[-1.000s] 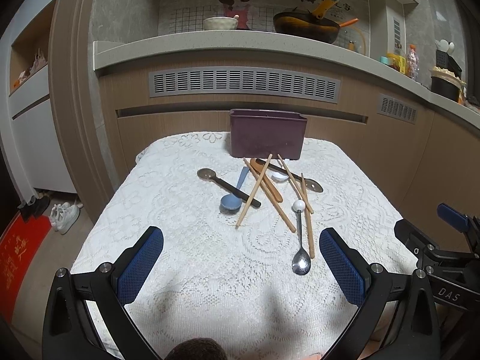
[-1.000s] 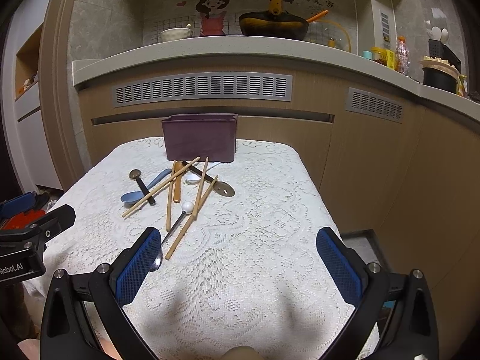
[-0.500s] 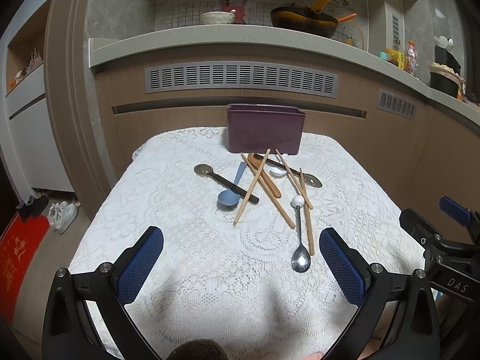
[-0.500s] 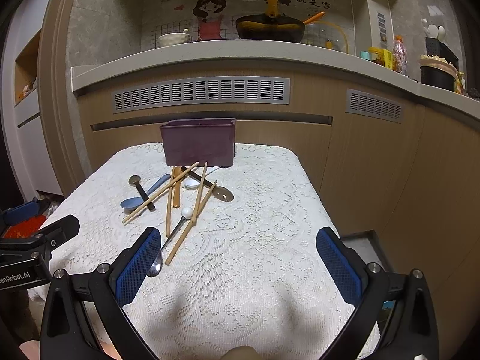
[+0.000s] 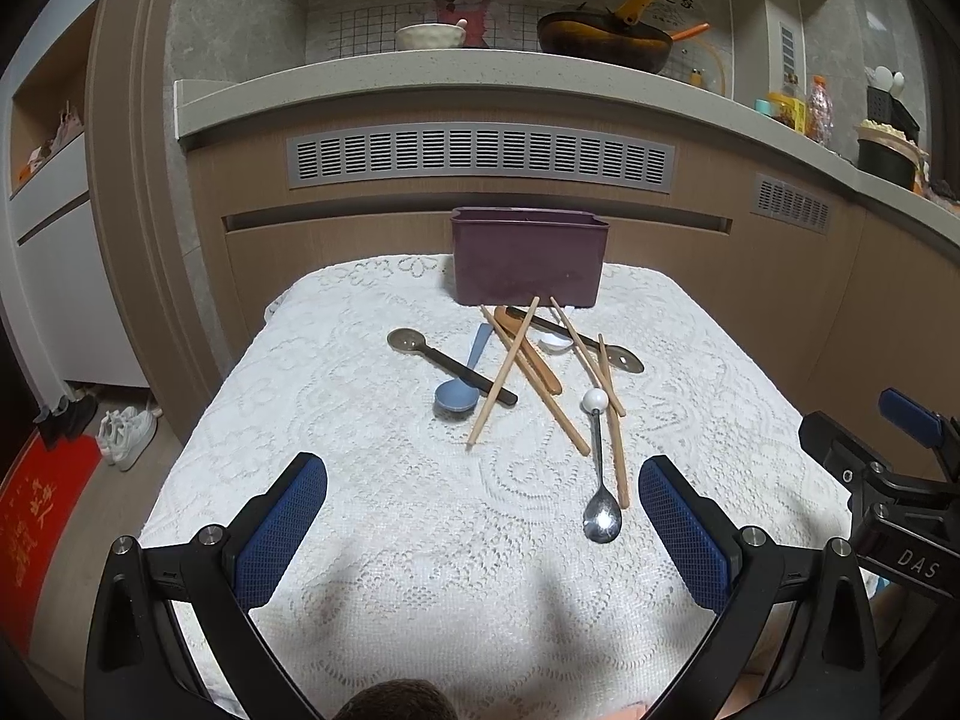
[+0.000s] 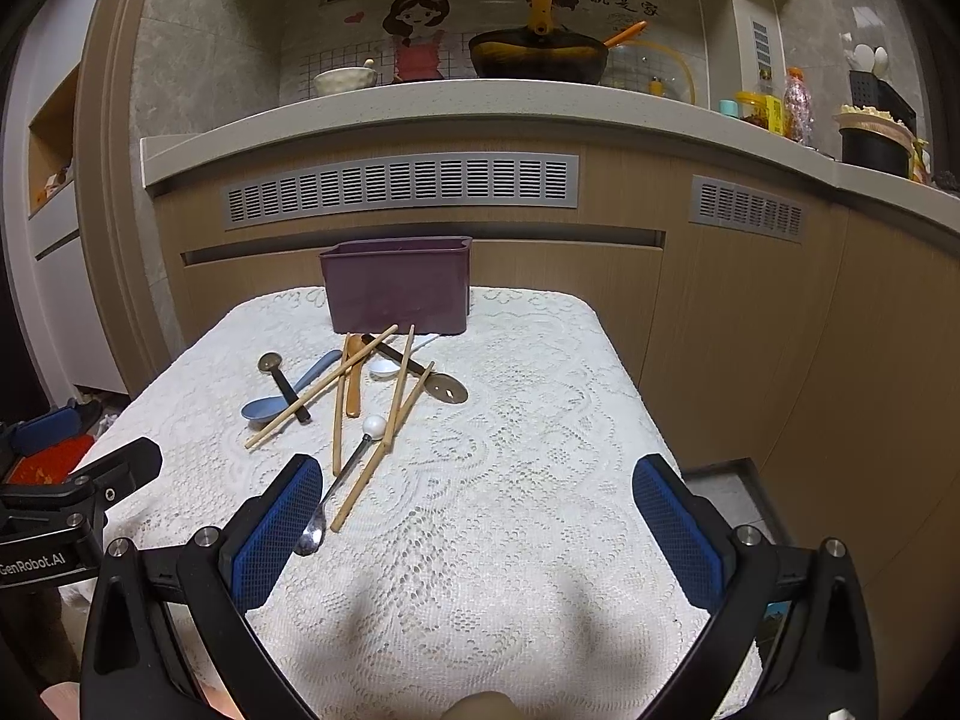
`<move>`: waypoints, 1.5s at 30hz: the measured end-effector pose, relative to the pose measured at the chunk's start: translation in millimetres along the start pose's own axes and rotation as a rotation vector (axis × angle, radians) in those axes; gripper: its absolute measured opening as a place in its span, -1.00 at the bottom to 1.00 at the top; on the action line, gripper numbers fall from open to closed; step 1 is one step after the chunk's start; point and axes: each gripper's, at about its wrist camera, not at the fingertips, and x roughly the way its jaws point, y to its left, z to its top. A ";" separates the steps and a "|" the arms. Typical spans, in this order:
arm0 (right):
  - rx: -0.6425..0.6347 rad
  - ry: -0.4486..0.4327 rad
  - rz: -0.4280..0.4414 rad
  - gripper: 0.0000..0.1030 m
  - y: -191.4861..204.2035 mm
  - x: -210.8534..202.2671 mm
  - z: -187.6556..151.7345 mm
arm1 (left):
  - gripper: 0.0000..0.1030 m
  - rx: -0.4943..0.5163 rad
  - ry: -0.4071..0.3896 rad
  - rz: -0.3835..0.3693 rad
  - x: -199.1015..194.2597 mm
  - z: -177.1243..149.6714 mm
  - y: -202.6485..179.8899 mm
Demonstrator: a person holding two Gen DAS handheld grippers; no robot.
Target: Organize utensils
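Observation:
A pile of utensils lies on the lace tablecloth (image 5: 372,540) before a purple bin (image 5: 528,255): a blue spoon (image 5: 462,384), a black-handled spoon (image 5: 444,357), several wooden chopsticks (image 5: 507,369), a wooden spoon (image 5: 531,348), and a metal spoon with a white ball end (image 5: 597,474). The bin also shows in the right wrist view (image 6: 399,285), as does the metal spoon (image 6: 339,483). My left gripper (image 5: 483,531) is open and empty, short of the pile. My right gripper (image 6: 474,534) is open and empty, to the right of the pile.
The table stands against a wooden counter front with grey vents (image 5: 480,156). A wok (image 5: 603,45) and a bowl (image 5: 426,36) sit on the counter above. Shoes (image 5: 126,429) and a red mat lie on the floor at the left.
Both grippers have tilted up slightly, so the table and utensils sit a little lower in view. The utensils have not moved. Both grippers stay open.

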 end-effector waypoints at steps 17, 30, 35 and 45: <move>0.000 0.007 0.005 0.99 -0.3 3.2 -0.6 | 1.00 0.001 -0.001 0.002 -0.5 0.5 2.0; -0.023 -0.016 0.010 0.99 1.3 18.2 17.2 | 1.00 -0.004 0.004 0.002 22.6 19.1 10.3; -0.050 -0.010 0.009 0.99 4.3 37.9 31.9 | 1.00 0.018 0.003 0.013 50.2 36.9 15.9; -0.103 0.084 0.050 0.99 14.6 106.6 65.4 | 1.00 -0.011 0.090 0.029 120.4 77.8 44.5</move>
